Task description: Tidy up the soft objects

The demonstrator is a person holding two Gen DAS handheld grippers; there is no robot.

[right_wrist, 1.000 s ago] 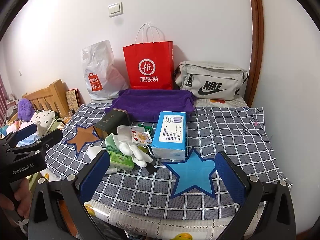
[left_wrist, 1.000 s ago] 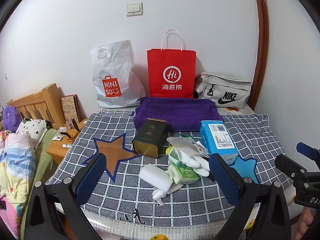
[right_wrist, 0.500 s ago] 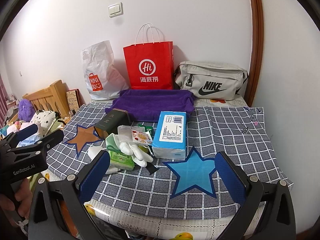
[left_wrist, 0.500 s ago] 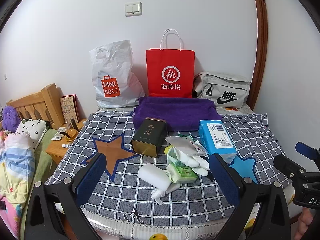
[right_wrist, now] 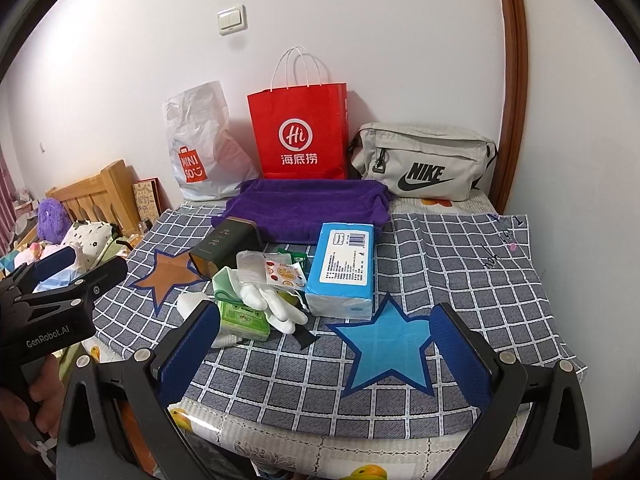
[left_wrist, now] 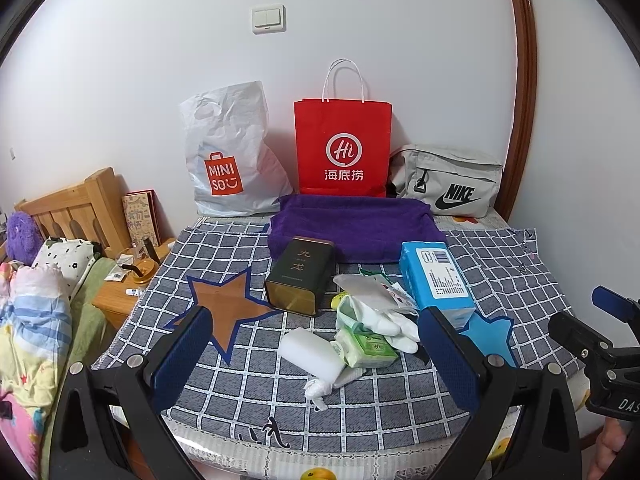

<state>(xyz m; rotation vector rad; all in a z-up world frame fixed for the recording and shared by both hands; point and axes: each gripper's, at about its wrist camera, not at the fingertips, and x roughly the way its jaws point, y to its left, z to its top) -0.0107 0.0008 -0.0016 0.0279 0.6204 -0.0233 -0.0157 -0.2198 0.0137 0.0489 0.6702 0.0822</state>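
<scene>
- Left wrist view: the left gripper point(left_wrist: 316, 350) hangs over the near edge of the checked cloth point(left_wrist: 520, 264), jaws spread wide and holding nothing; the white sponge block point(left_wrist: 310, 350) and a green wipes pack point(left_wrist: 366, 346) lie between its blue pads.
- White gloves point(left_wrist: 386, 322) rest partly on the wipes pack, with a clear pouch point(left_wrist: 368, 288) just behind them — all touching in one small heap.
- A dark green tea tin point(left_wrist: 302, 276) lies on its side left of the heap; a blue tissue pack point(left_wrist: 436, 278) lies to the right.
- A folded purple towel point(left_wrist: 352, 226) sits behind these, in front of a red paper bag point(left_wrist: 342, 146), a white Miniso bag point(left_wrist: 232, 156) and a grey Nike pouch point(left_wrist: 450, 180) against the wall.
- Right wrist view: the right gripper point(right_wrist: 324, 350) is also spread wide and empty, over a blue star point(right_wrist: 386, 350) — the heap sits to its front left.
</scene>
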